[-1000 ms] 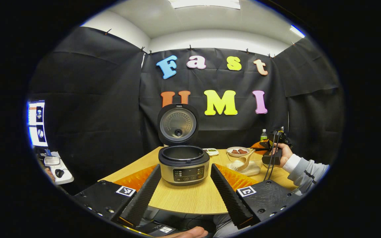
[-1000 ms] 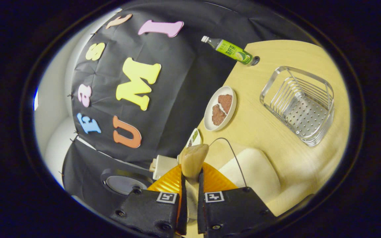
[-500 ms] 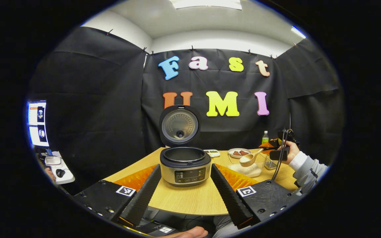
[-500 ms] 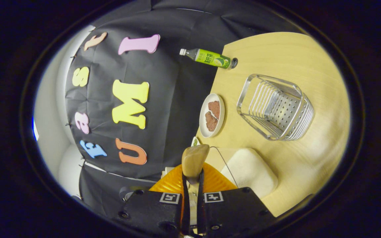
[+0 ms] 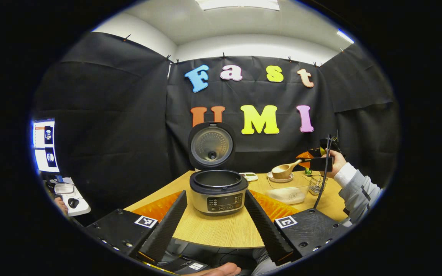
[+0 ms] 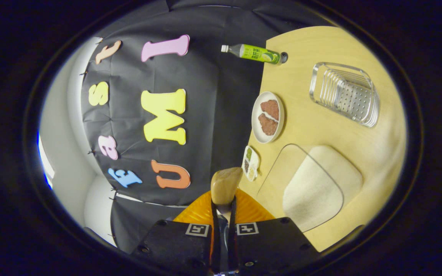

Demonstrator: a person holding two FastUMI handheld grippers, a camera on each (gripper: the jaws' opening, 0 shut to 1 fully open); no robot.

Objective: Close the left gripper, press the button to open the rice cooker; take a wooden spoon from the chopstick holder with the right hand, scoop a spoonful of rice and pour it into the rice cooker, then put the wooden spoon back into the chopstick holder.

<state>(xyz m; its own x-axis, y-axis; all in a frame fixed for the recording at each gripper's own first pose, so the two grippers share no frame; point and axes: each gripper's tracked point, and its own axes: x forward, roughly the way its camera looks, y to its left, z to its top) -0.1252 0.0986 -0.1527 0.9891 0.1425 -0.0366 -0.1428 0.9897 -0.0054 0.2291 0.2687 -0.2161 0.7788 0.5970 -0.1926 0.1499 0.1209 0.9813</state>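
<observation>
Wooden spoon (image 5: 285, 170): light, stiff, smooth; right claw (image 6: 223, 214) pinches its handle, bowl level above the desk (image 5: 221, 230). Left claw (image 5: 215, 220) gapes wide.

The round rice cooker (image 5: 218, 191) has a brushed-metal body under a glossy black plastic rim, its raised lid lined with dull perforated metal; the pale smooth wooden spoon (image 5: 284, 171) is matt; at two o'clock the ribbed wire holder (image 6: 345, 94) gleams like polished steel on the light matt wood-grain table (image 6: 309, 126).
</observation>
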